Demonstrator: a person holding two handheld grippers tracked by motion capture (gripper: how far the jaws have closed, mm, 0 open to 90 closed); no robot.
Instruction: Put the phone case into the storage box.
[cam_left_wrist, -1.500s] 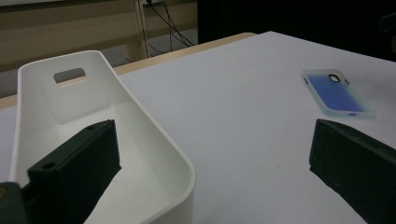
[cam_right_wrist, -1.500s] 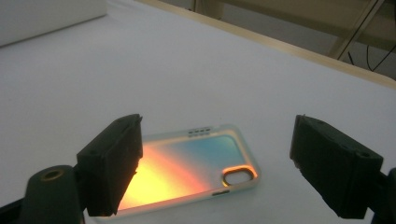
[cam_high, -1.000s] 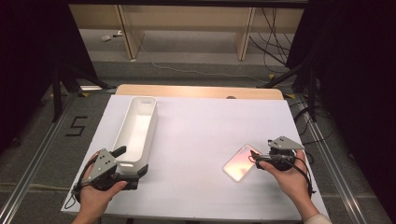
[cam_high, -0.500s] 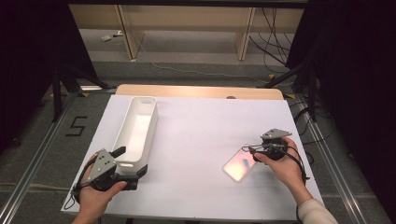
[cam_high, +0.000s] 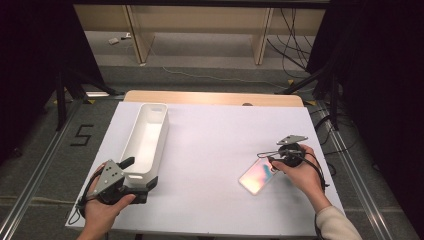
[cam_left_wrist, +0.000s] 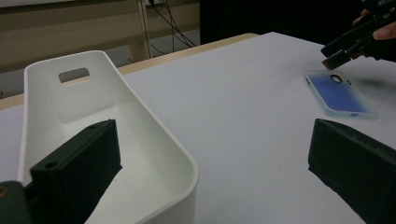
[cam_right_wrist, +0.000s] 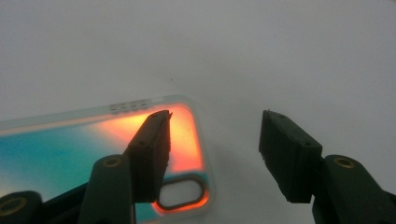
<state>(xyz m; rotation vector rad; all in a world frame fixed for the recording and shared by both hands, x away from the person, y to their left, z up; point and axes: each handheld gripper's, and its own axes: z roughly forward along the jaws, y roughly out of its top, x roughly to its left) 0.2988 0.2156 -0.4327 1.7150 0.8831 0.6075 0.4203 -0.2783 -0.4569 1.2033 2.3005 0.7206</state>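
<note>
A big white table (cam_high: 210, 150) holds a long white bin (cam_high: 145, 142) on its left side. The left gripper (cam_high: 131, 181) sits at the bin's near end, jaws wide apart, one inside the bin and one outside. Far to the right lies a flat, shiny phone case (cam_high: 256, 175). It looks pink from above, blue in the left gripper view, orange and teal up close. The right gripper (cam_high: 270, 158) is at its corner, jaws half open and just now closing, pinching nothing.

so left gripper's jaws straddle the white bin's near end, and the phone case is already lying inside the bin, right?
Not quite. The left gripper does straddle the white bin's near end, but the phone case lies flat on the table, under the right gripper, well apart from the bin. The high view shows it.
</note>
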